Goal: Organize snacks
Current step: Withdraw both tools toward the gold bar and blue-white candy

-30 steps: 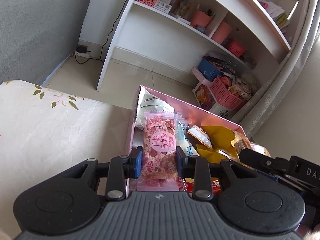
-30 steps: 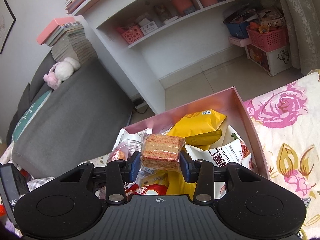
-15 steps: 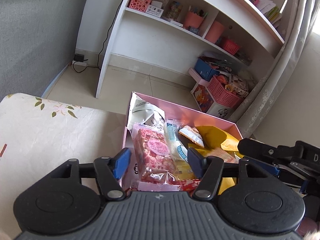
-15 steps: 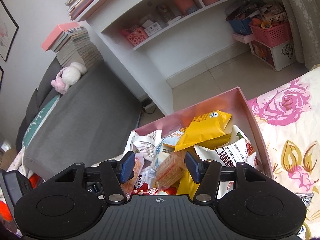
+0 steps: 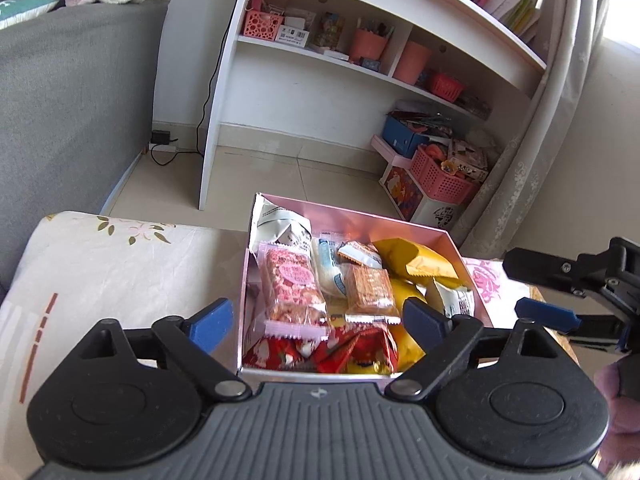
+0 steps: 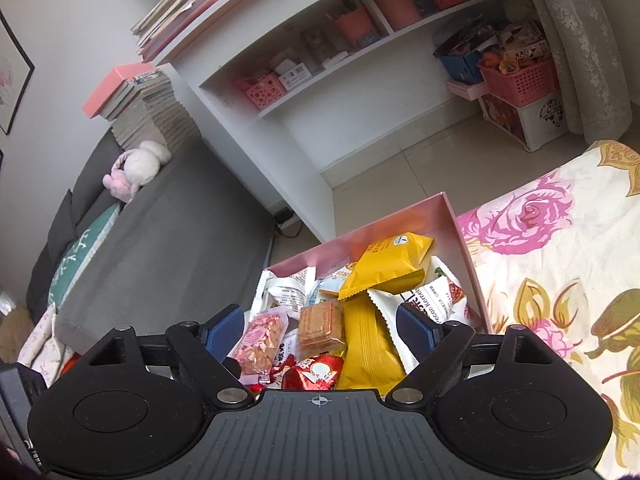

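Observation:
A pink box (image 5: 352, 220) (image 6: 466, 240) on the flowered table holds several snack packets. A pink speckled snack bar (image 5: 290, 288) (image 6: 262, 338) lies at its left, a wafer packet (image 5: 370, 290) (image 6: 322, 322) beside it, yellow bags (image 5: 416, 256) (image 6: 386, 264) further right, red packets (image 5: 320, 350) at the near wall. My left gripper (image 5: 318, 322) hangs above the box, jaws opening wide, nothing touching its pads. My right gripper (image 6: 320, 326) also hovers above the box with jaws opening, clear of the packets; it appears at the right edge of the left wrist view (image 5: 560, 308).
A white shelf unit (image 5: 360, 60) with pink baskets and pots stands across the tiled floor. A grey sofa (image 5: 60, 100) with a plush toy sits left. Pink and blue storage bins (image 5: 436, 176) and a curtain (image 5: 532, 140) are at the right. Flowered cloth (image 6: 560, 280) covers the table.
The left gripper let go of the pink snack bar and the right let go of the wafer packet; both now lie in the box. Both grippers opened wide and rose away.

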`<act>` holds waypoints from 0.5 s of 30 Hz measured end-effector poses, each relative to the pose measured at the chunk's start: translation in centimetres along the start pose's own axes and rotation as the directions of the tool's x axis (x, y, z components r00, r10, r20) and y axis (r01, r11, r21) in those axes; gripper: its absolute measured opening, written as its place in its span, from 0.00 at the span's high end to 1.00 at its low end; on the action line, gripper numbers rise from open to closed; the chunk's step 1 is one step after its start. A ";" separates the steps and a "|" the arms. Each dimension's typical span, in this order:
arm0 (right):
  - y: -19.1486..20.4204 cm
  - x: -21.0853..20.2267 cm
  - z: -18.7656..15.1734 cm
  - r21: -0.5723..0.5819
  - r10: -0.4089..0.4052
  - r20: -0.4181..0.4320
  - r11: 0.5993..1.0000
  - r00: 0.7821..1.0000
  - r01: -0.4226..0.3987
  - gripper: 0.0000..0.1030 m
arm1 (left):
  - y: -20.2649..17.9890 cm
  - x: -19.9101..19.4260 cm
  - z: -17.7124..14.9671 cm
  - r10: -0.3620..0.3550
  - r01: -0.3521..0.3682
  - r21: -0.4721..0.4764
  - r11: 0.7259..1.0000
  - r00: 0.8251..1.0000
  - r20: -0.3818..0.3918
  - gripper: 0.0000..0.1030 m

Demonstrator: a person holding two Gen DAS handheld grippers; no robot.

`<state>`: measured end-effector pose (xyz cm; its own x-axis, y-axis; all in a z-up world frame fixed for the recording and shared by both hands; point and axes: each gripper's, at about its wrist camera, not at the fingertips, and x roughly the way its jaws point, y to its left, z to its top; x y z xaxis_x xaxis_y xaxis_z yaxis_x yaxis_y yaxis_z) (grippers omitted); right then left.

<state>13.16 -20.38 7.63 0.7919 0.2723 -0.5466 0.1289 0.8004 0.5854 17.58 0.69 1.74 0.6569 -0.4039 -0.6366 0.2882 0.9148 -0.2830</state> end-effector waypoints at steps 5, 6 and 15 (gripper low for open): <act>-0.4 -2.4 -0.5 -0.042 -0.034 0.002 0.999 0.999 0.034 0.10 | 0.0 -2.0 -1.0 0.021 -0.022 0.034 0.999 1.000 0.010 0.02; -0.5 -2.9 -0.7 -0.052 -0.044 0.004 0.998 0.999 0.044 0.09 | 0.1 -2.3 -1.1 0.030 -0.030 0.039 0.999 1.000 0.008 0.02; -2.9 -6.1 -2.5 -0.105 -0.111 0.020 0.988 0.994 0.113 0.05 | 0.8 -4.7 -4.0 0.108 -0.108 0.062 0.992 0.994 0.011 0.00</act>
<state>6.47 -23.00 7.72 0.7843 0.1710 -0.5964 0.1539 0.8776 0.4540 11.93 3.34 1.67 0.6916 -0.3027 -0.6558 0.2578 0.9516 -0.1674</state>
